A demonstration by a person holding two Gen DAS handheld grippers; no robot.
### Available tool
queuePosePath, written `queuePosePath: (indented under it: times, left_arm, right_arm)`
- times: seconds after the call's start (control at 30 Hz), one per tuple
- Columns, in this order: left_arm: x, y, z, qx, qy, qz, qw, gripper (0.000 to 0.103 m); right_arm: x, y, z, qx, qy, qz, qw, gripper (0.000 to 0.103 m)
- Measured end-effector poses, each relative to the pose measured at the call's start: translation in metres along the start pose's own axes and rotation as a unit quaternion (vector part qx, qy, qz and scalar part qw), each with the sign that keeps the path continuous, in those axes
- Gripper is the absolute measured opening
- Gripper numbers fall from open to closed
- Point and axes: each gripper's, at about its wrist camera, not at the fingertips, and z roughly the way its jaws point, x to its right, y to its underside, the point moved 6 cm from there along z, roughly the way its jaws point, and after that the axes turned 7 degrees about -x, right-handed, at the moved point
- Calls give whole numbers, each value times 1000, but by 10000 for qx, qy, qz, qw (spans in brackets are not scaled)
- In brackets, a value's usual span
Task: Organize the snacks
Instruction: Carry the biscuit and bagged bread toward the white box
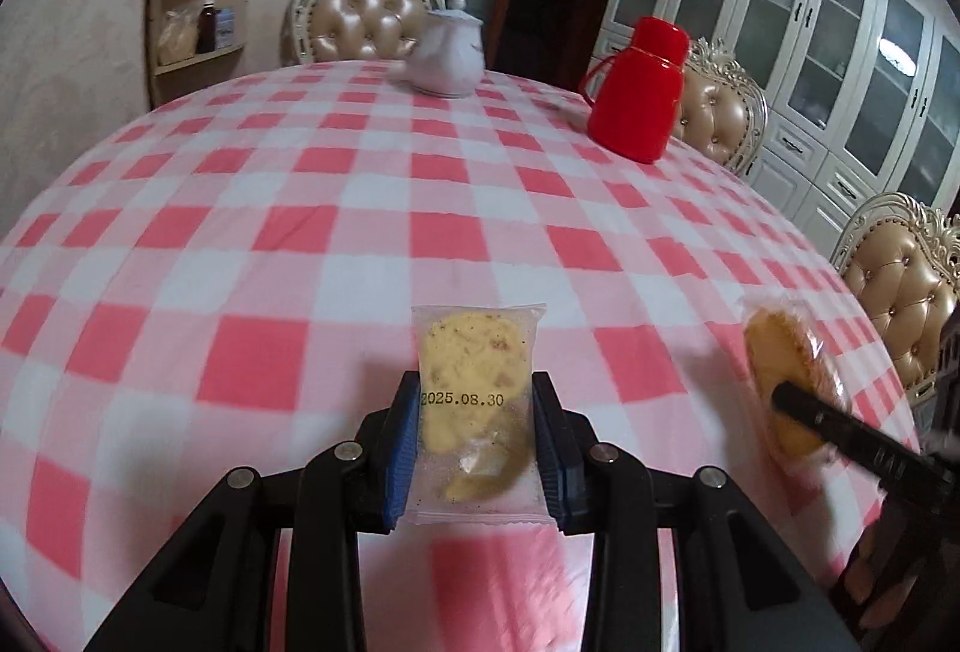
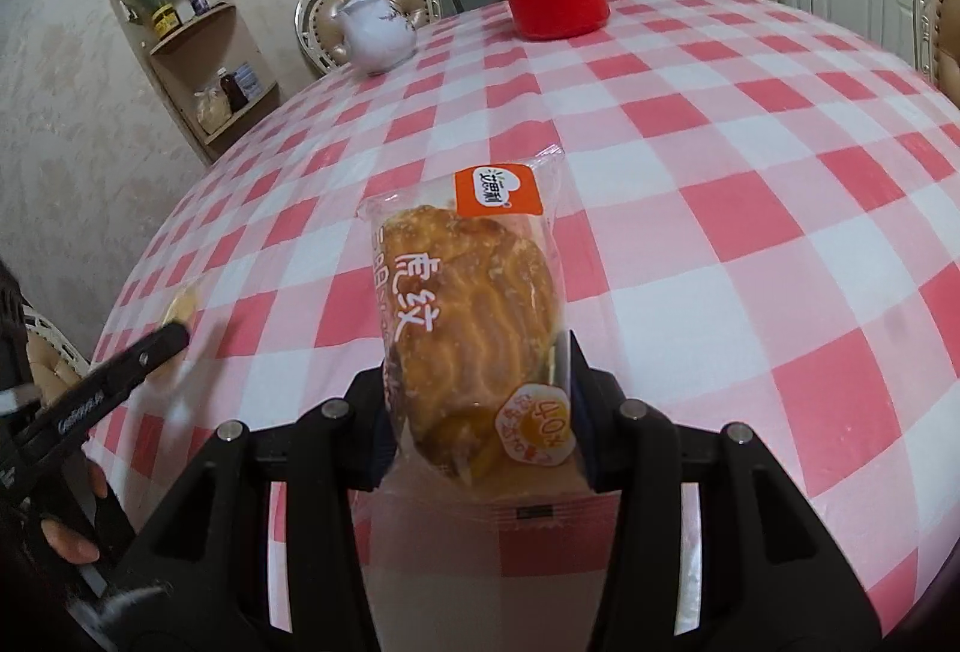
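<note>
The left gripper [image 1: 474, 436] pinches a small clear packet of pale yellow biscuit [image 1: 474, 400] upright between its blue pads. The right gripper [image 2: 480, 412] clamps a clear-wrapped golden tiger-stripe pastry [image 2: 474, 316]. Both hang above the pink-and-white checked tabletop [image 1: 240, 244], well short of a red flask [image 1: 639, 93] and white teapot [image 1: 447, 57].
</note>
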Motion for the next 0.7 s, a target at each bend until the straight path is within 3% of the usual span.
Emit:
queuePosePath:
  times: [0.1, 0.33, 0.7]
  left_arm:
    - [-10, 12, -8, 14, -3, -48, 10000, 36]
    - [-24, 25, -26, 68, 197, -266, 9994, 36]
    - [-39, 51, -51, 194, 179, -398, 9989, 36]
  right_arm:
    - [-1, 0, 0, 4, -185, 121, 9998, 50]
    - [-20, 14, -8, 87, -126, 61, 9999, 50]
    - [-67, 51, -29, 181, -127, -410, 9989, 50]
